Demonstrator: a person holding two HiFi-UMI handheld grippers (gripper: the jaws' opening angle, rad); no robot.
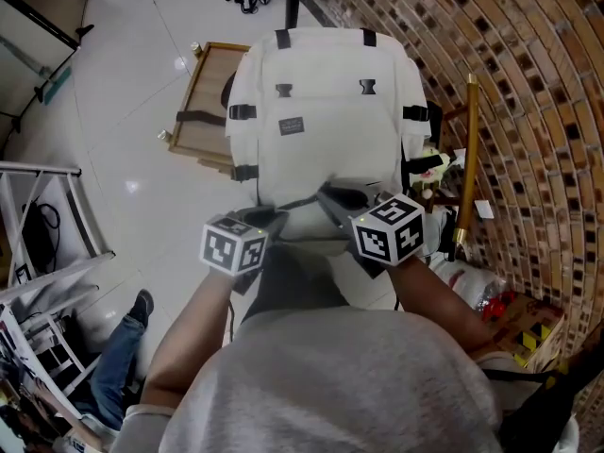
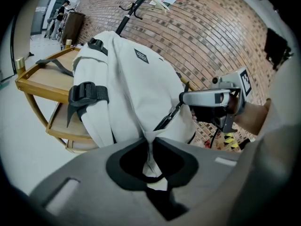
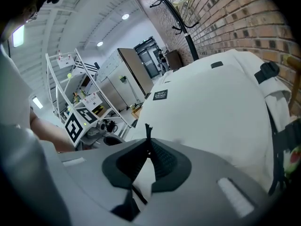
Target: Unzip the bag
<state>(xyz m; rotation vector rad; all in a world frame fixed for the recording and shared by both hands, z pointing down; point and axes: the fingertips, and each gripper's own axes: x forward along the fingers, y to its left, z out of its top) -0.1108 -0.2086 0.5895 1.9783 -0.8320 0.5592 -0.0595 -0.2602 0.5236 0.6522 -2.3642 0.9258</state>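
- White backpack (image 1: 321, 121) stood upright on a wooden stand (image 1: 203, 92) at the centre of the head view. A brick wall (image 1: 510, 83) filled the right of the frame.
- My left claw (image 2: 150, 157) was narrowed onto a fold of white fabric (image 2: 149, 142) at the near edge of the bag. The cloth was bunched between the pads, so it was a bracing hold.
- My right claw (image 3: 146, 147) was nearly closed on the black zip pull (image 3: 147, 130), whose tip poked up just above the jaws.
- From the left gripper view, the pull ran taut from the right claw's tip down to the bag, at centre right of the frame.
- Done, as I judged it: both grips were set, one anchoring the cloth and one on the pull.
- Left to do: the zip itself. No view showed an open mouth in the bag, and I could not tell how far the slider had travelled, if at all. I took most of the run to be ahead.
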